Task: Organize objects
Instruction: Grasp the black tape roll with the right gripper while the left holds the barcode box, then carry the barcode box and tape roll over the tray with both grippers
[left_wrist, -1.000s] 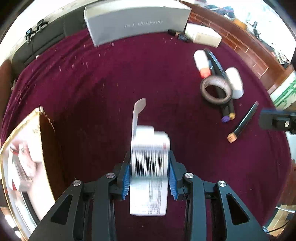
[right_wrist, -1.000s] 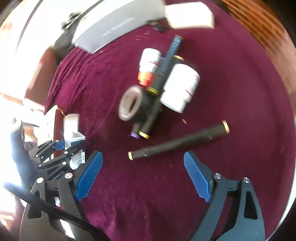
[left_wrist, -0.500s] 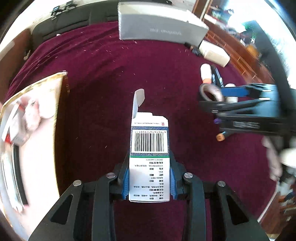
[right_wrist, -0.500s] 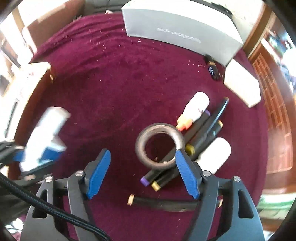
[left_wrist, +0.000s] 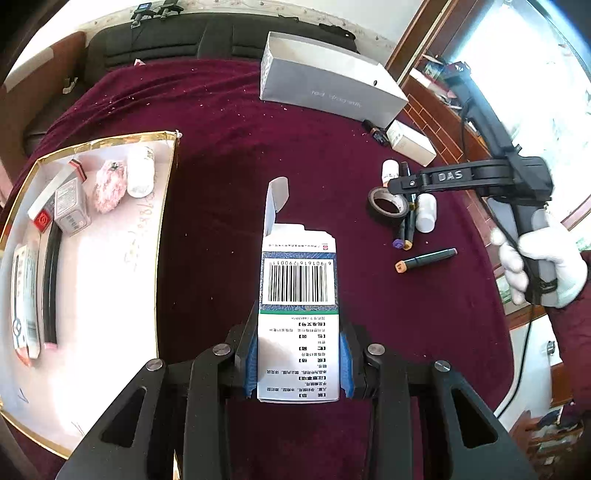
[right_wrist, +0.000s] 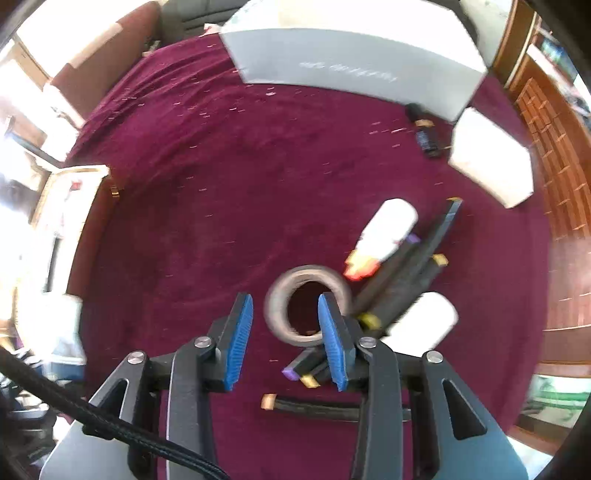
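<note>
My left gripper (left_wrist: 298, 363) is shut on a white medicine box (left_wrist: 298, 295) with a barcode and an open top flap, held above the maroon cloth. A gold-rimmed tray (left_wrist: 168, 177) with several items lies to its left. My right gripper (right_wrist: 286, 338) is open and hangs over a tape roll (right_wrist: 277, 310), with its left wall between the jaws and one finger (right_wrist: 332, 339) over the hole. The tape roll (left_wrist: 388, 201) also shows in the left wrist view, beside dark markers (right_wrist: 402, 280) and two white bottles (right_wrist: 388, 230).
A grey box (left_wrist: 328, 92) stands at the back of the table, with a small white box (left_wrist: 412, 142) and a dark vial (right_wrist: 424, 134) near it. A lone marker (left_wrist: 426, 258) lies nearer the front. The table edge runs along the right.
My right gripper has narrowed its jaws and moved down over the tape roll. My left gripper still holds the medicine box, and the tray has come further into its view.
</note>
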